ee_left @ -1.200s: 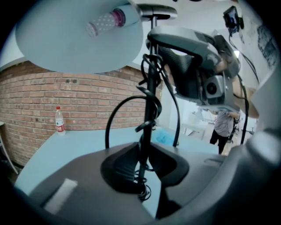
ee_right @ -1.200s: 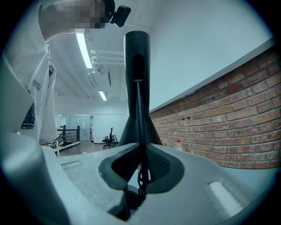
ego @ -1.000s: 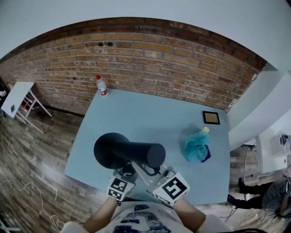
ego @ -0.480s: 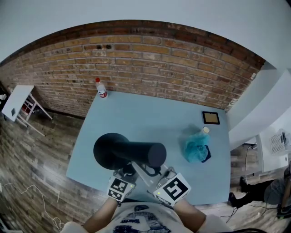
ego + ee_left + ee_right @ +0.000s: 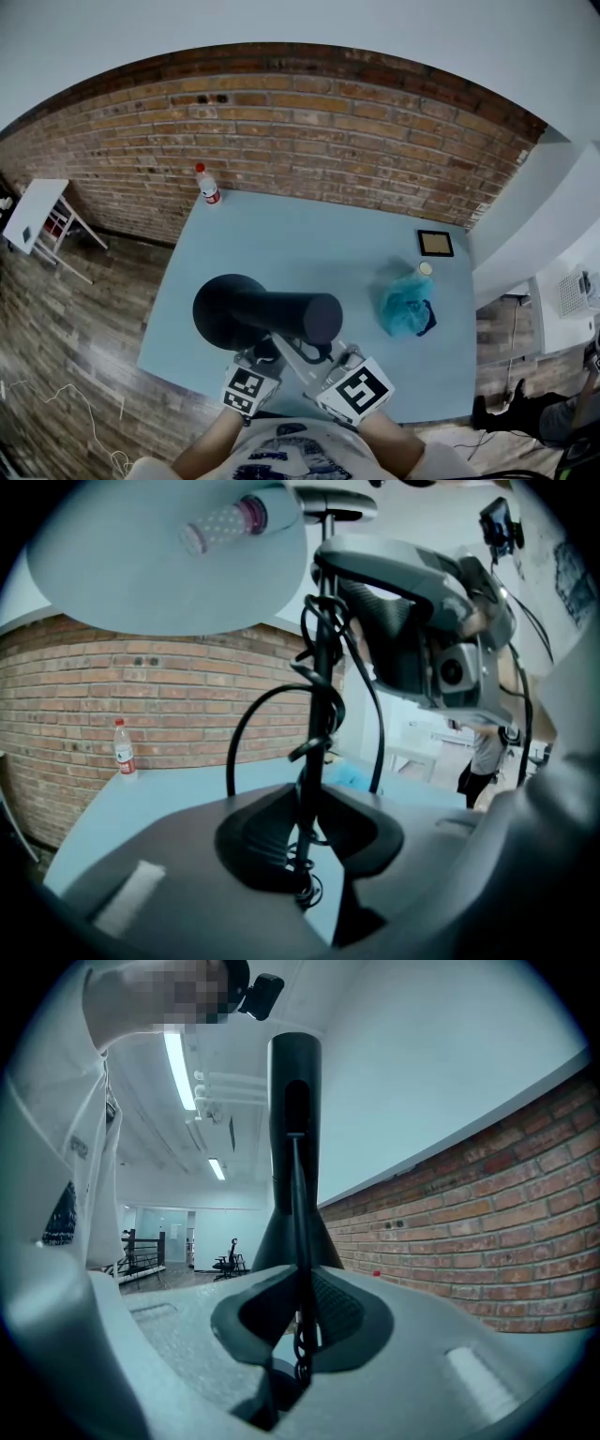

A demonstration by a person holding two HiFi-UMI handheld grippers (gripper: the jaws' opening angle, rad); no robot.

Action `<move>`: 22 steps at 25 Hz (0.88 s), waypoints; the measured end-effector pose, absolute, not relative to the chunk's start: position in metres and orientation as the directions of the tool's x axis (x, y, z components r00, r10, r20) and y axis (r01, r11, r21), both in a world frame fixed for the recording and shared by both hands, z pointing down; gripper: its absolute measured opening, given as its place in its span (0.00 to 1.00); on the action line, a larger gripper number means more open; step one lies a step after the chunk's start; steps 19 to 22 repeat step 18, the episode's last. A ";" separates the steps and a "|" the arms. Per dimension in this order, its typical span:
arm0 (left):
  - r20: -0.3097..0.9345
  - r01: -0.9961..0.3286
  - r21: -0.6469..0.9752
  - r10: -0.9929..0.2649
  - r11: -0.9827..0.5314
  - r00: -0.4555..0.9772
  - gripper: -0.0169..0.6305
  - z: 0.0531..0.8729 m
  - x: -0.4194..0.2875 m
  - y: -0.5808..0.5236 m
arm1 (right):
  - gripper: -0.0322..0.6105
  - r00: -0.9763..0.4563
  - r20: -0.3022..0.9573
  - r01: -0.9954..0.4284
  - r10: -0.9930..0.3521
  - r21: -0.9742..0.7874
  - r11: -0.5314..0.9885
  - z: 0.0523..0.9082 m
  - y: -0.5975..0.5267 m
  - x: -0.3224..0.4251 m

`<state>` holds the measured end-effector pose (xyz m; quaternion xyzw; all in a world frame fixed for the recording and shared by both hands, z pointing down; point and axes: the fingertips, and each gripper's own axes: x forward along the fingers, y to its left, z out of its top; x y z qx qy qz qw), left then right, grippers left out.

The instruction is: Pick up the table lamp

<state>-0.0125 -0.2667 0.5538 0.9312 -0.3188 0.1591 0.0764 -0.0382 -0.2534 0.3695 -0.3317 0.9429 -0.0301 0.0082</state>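
Observation:
The black table lamp [image 5: 267,317] hangs tipped on its side above the near part of the light-blue table [image 5: 309,234], its round base to the left and its cylinder shade to the right. My left gripper [image 5: 265,352] and right gripper [image 5: 328,354] sit close together under it. In the left gripper view the thin stem [image 5: 319,696], wound with black cord, runs between the left gripper's [image 5: 300,855] pads, and the right gripper [image 5: 422,639] clasps it higher up. In the right gripper view the stem [image 5: 298,1204] is pinched in the right gripper [image 5: 300,1326] and leads to the shade [image 5: 294,1082].
A water bottle [image 5: 208,181] stands at the table's far left corner. A teal bag [image 5: 405,305] and a small framed square [image 5: 435,243] lie on the right side. A white folding table [image 5: 37,206] stands on the floor at left; a person [image 5: 562,412] is at the lower right.
The lamp and both grippers keep their places. Only the head view drifts slightly, and the person at the lower right shifts.

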 end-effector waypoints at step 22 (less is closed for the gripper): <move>0.345 -0.624 0.018 -0.581 -0.781 0.737 0.13 0.552 -0.021 -0.272 | 0.11 -0.783 -0.012 -0.620 -0.622 -0.062 0.782 0.368 -0.257 -0.044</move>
